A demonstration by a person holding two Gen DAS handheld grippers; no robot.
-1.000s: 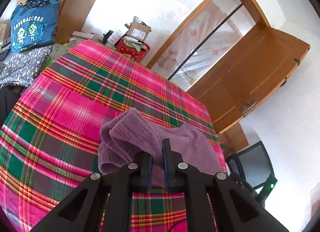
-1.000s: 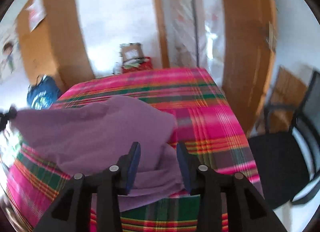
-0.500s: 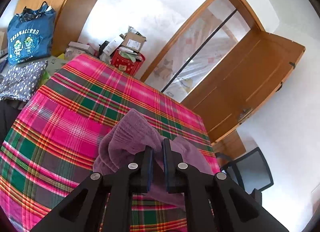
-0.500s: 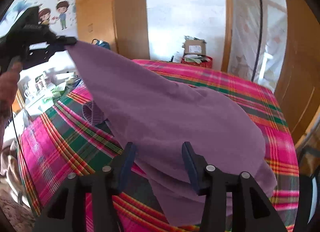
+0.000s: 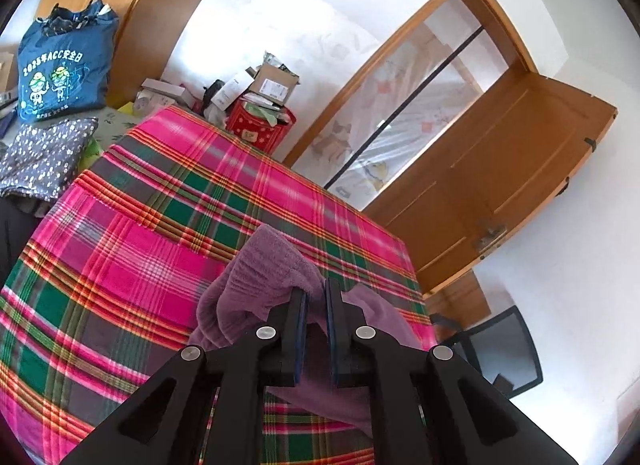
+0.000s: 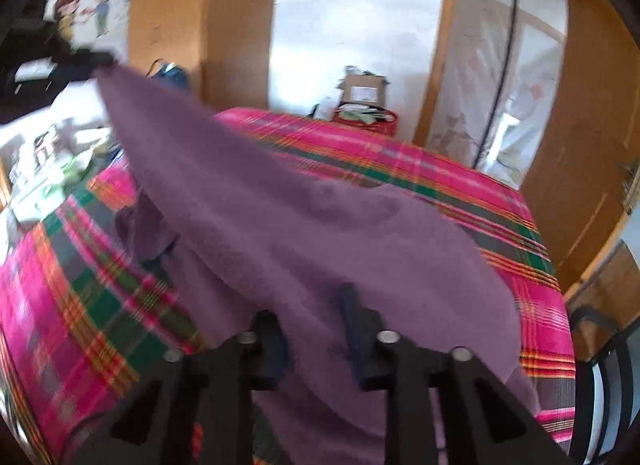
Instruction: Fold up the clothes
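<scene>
Fabric fills the narrow gap between the jaws of the left gripper [image 5: 316,305], which are clamped tight on a bunched corner of the purple garment [image 5: 260,277] and hold it up off the bed. From that pinch the cloth falls away in a long slope; in the right wrist view the same purple garment [image 6: 304,225] runs from the raised corner at the upper left down over the bed to the near edge. The right gripper [image 6: 312,321] sits at the low end of that slope with its jaws closing, cloth lying between them; the picture is blurred, so whether the pads are already pressing on it cannot be told. Beneath everything lies the pink and green plaid bedspread [image 5: 120,249], with a blue bag [image 5: 60,65] and a red box [image 5: 256,125] beyond the far edge and a wooden door [image 5: 500,185] to the right.

By my reading this is the pick-up stage: taking the garment by two points so it can be shaken out and laid flat. No fold shows yet. Next, the right gripper needs a firm hold on an edge or corner, then both hands should draw apart to stretch the cloth.
</scene>
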